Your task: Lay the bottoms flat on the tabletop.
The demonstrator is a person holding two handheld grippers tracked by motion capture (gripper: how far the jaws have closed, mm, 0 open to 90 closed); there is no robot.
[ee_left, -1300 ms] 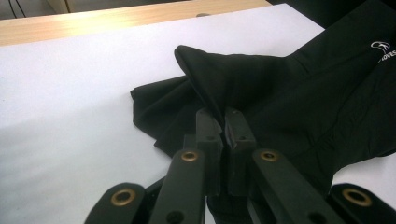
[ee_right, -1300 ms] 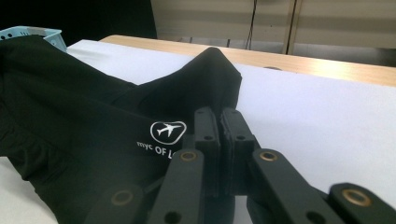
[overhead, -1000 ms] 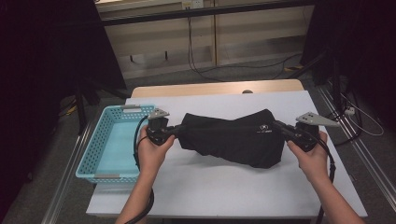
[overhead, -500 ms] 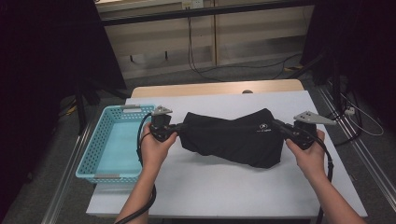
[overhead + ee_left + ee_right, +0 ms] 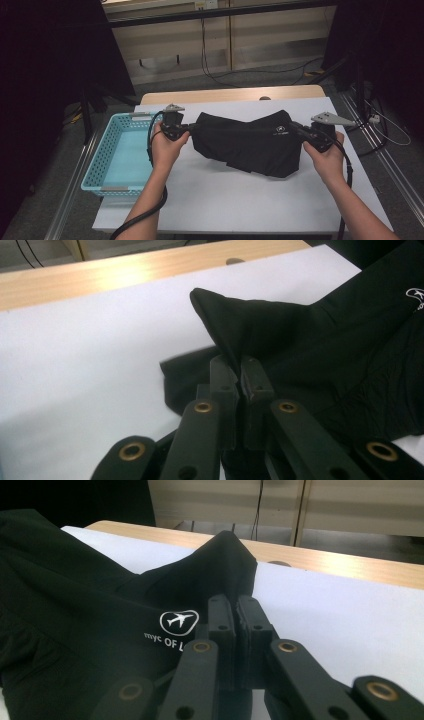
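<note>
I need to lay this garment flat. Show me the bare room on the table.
The widest free patch is the white table between the black garment and the near edge. A narrow strip runs behind the garment to the wooden edge. The blue basket is empty. The middle is crowded by the garment.

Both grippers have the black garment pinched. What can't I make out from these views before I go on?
- High view: black garment is uniformly dark, so its folds and type stay unclear.
- Right gripper view: printed logo is cut off by the right gripper.
- Left gripper view: left gripper hides the pinched edge.
</note>
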